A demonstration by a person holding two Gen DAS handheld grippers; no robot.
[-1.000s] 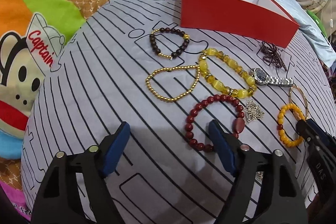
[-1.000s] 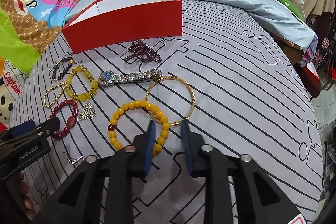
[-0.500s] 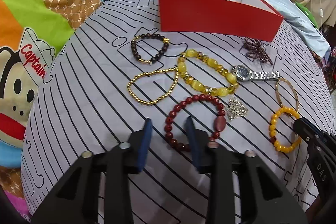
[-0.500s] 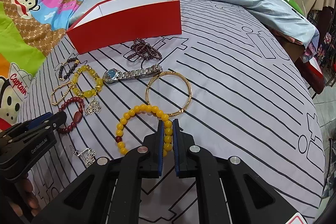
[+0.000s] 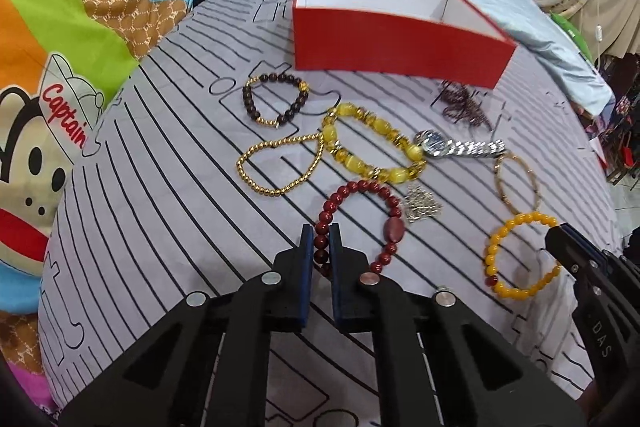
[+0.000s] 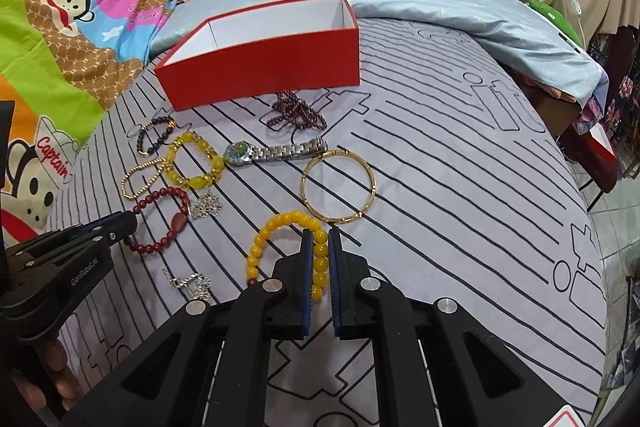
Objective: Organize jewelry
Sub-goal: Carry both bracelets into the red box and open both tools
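While the striped grey bedspread (image 6: 460, 187) was spread under everything, the red box (image 6: 264, 67) was taken as the landmark, its white inside showing nothing in it. A dark red bead bracelet (image 5: 360, 223) was gripped by the left tool (image 5: 320, 247), whose jaws had just been closing, the near-left arc of beads being pinched between the blue pads (image 5: 307, 251). A yellow-orange bead bracelet (image 6: 288, 251) was clenched in the right tool (image 6: 320, 259), well in front of the box. Just in front of the box a tangle of small purple beads (image 6: 296, 113) was seen, and nearer than that a silver watch (image 6: 272, 151) and a gold bangle (image 6: 338, 187) (the bangle just beside the orange beads). Toward the box's left end a dark brown bracelet (image 5: 276, 101), a gold bead chain (image 5: 280, 165) and a chunky yellow bracelet (image 5: 372, 147) were laid, with a silver filigree piece (image 5: 422, 205) beside the red beads.
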